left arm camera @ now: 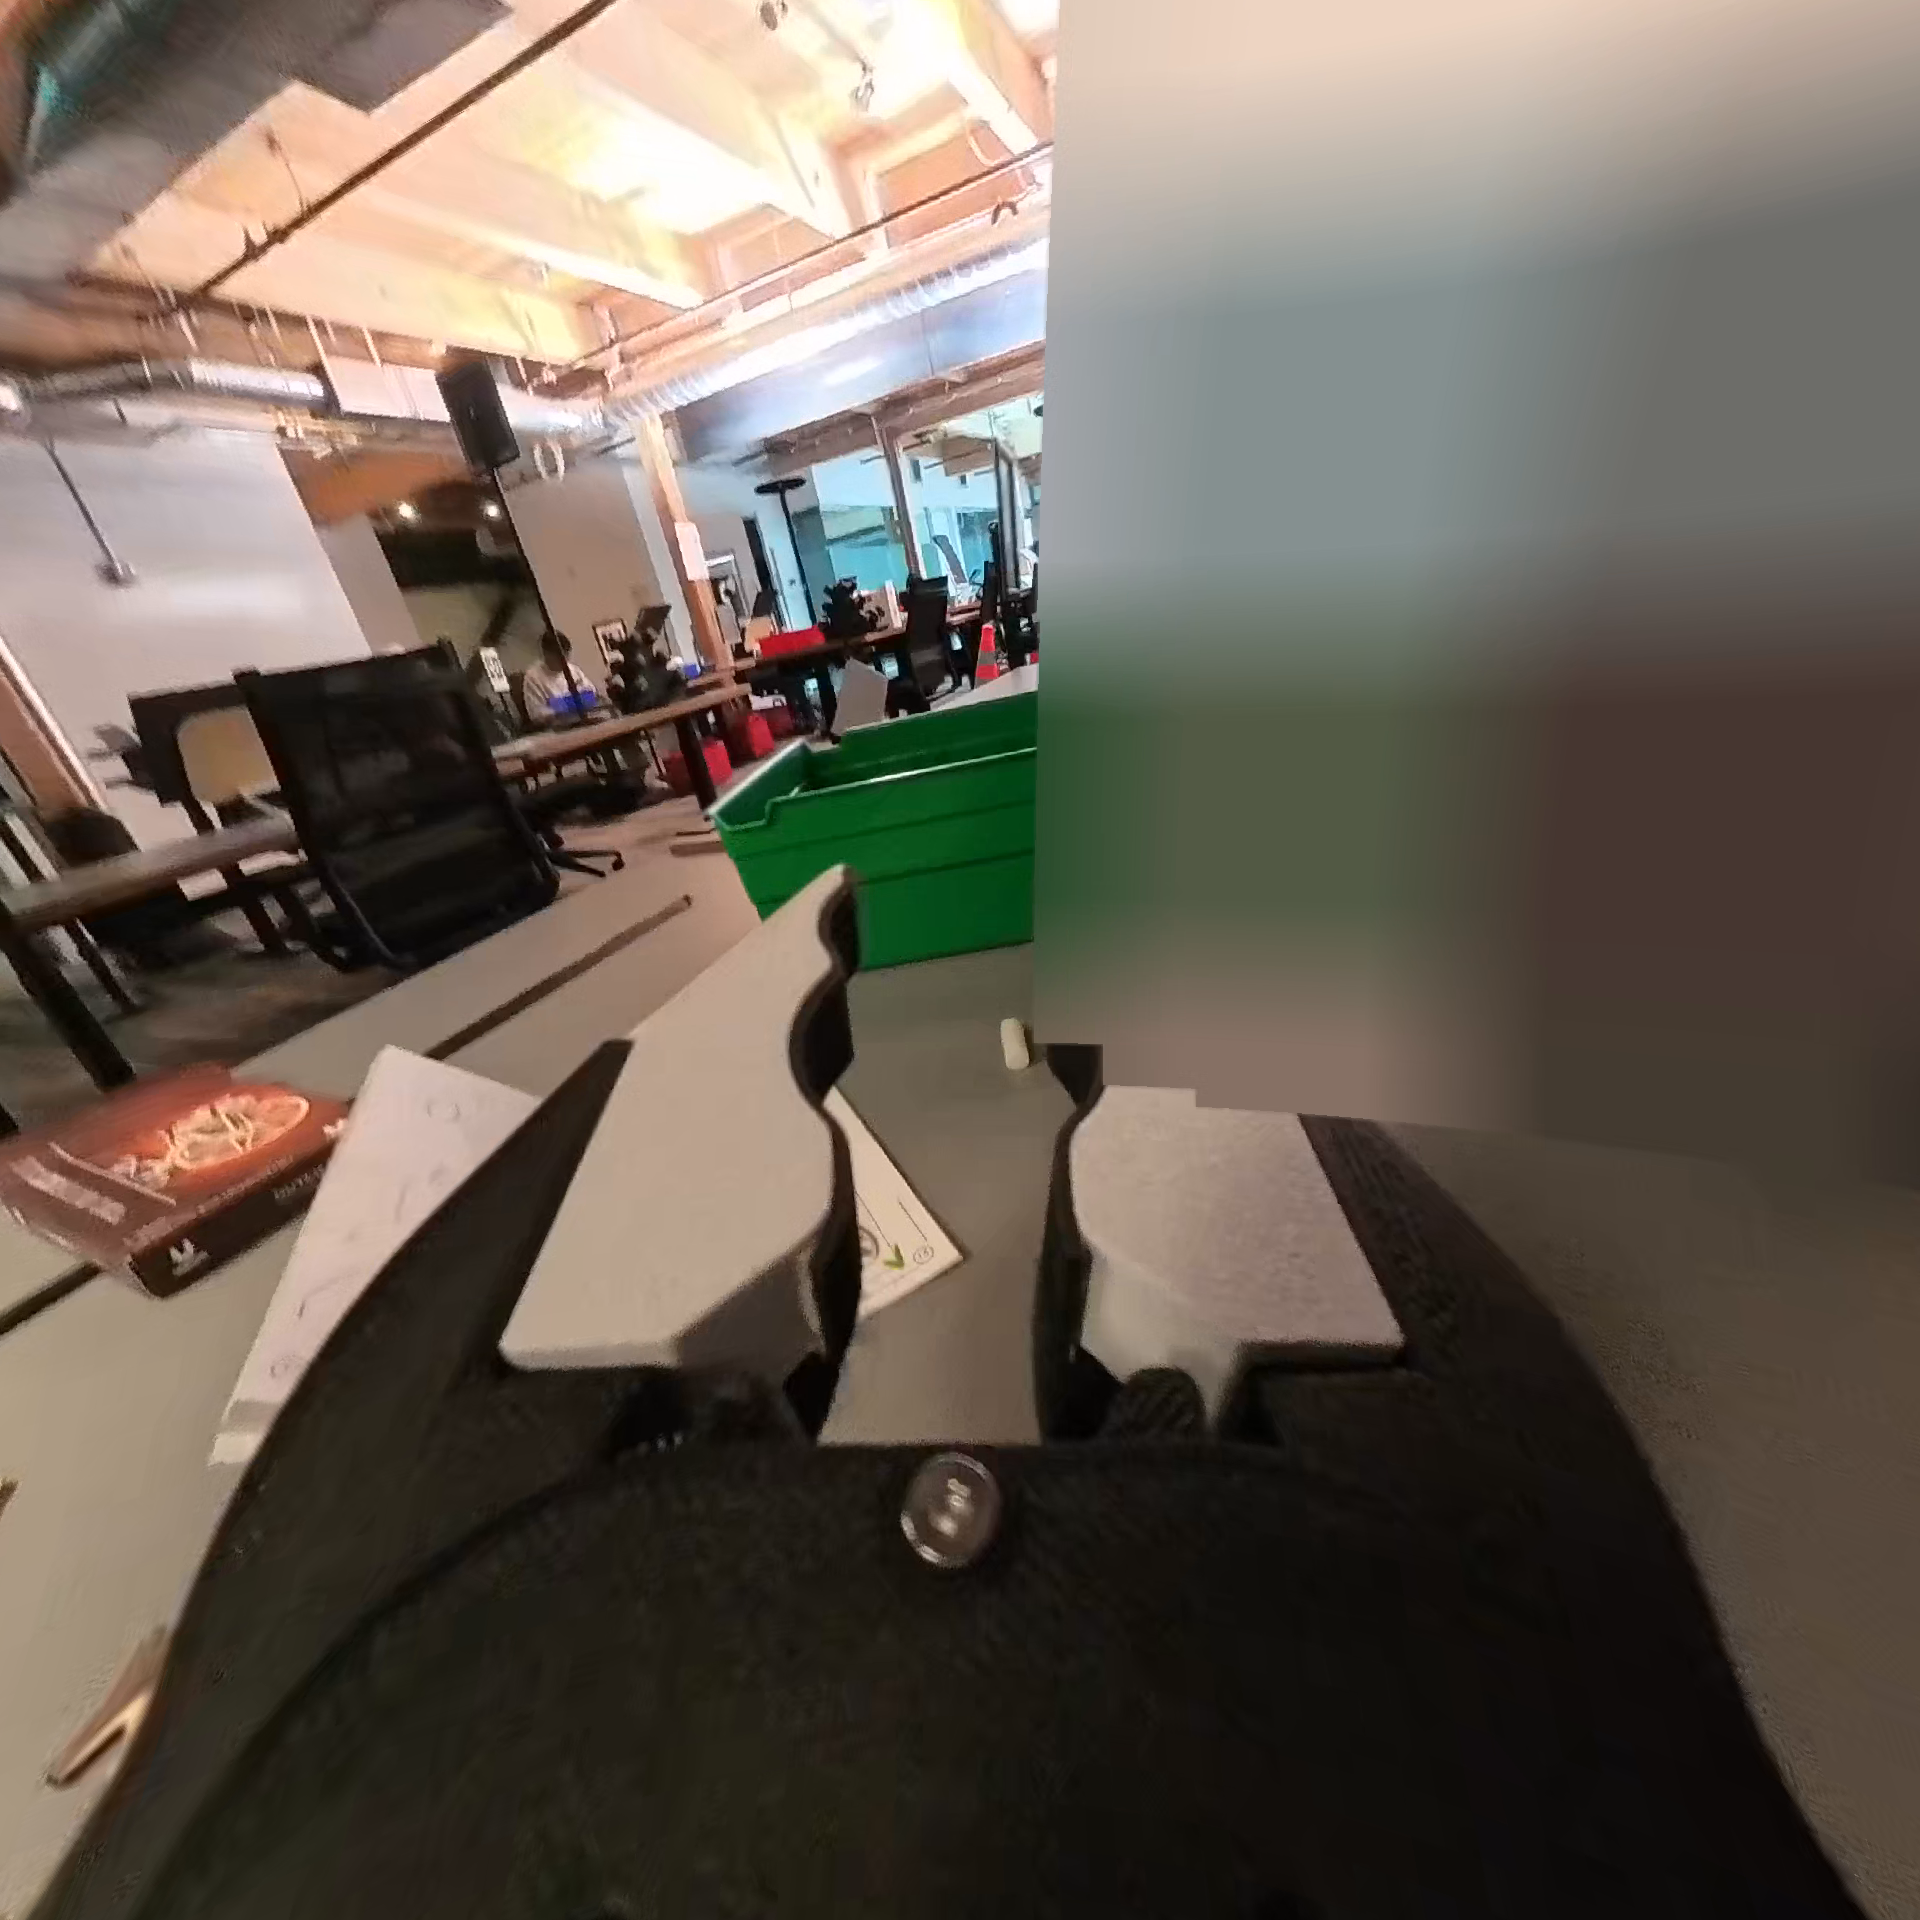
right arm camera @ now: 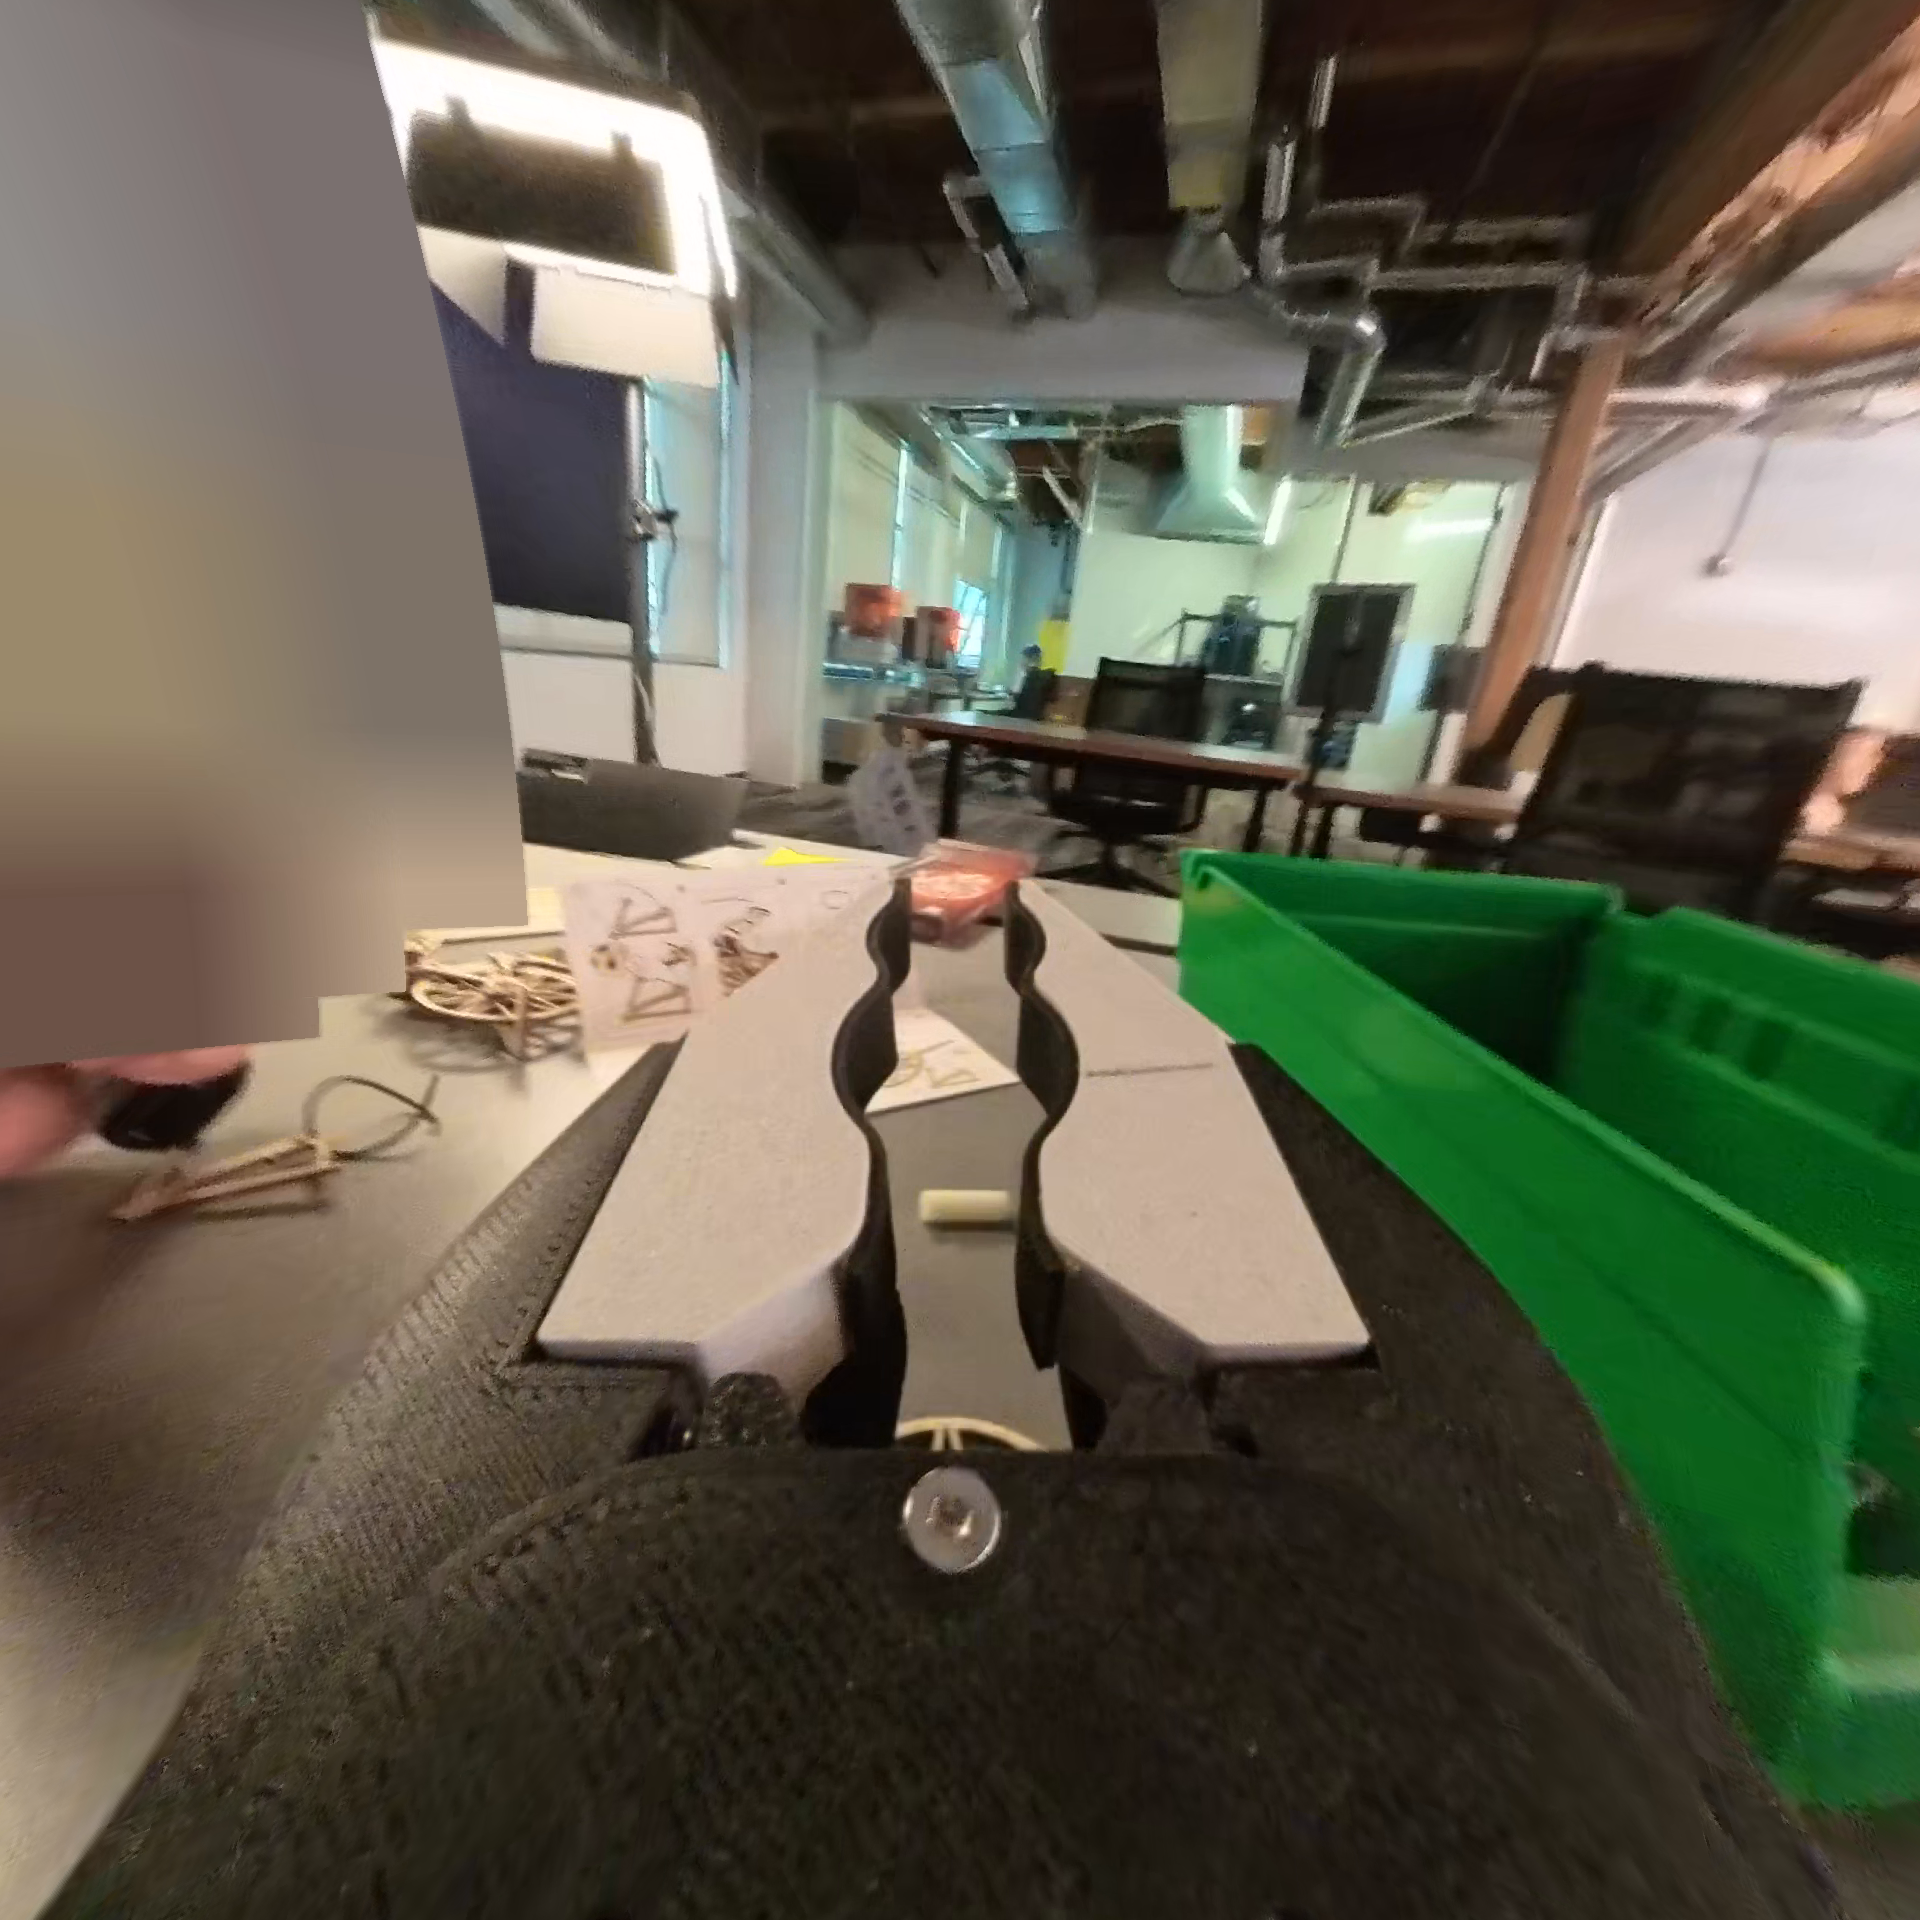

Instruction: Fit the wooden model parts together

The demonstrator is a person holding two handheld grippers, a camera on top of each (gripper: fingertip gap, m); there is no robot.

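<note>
My right gripper (right arm camera: 954,920) is open and empty, low over the grey table (right arm camera: 416,1299). A small white peg (right arm camera: 963,1210) lies on the table between its fingers, untouched, and it also shows in the left wrist view (left arm camera: 1015,1042). A round wooden part (right arm camera: 956,1439) peeks out below the base of the jaws. A part-built wooden model (right arm camera: 488,997) and a wooden triangular frame with a cord (right arm camera: 239,1184) lie to the left. My left gripper (left arm camera: 956,997) is open and empty; a blurred patch hides its right fingertip.
A green bin (right arm camera: 1558,1060) stands close on the right, also in the left wrist view (left arm camera: 904,831). Instruction sheets (right arm camera: 675,945) (left arm camera: 416,1153) and a brown box (left arm camera: 156,1164) (right arm camera: 961,894) lie on the table. A hand (right arm camera: 94,1107) is at the left edge. There is about 12 centimetres between the tips of the two grippers.
</note>
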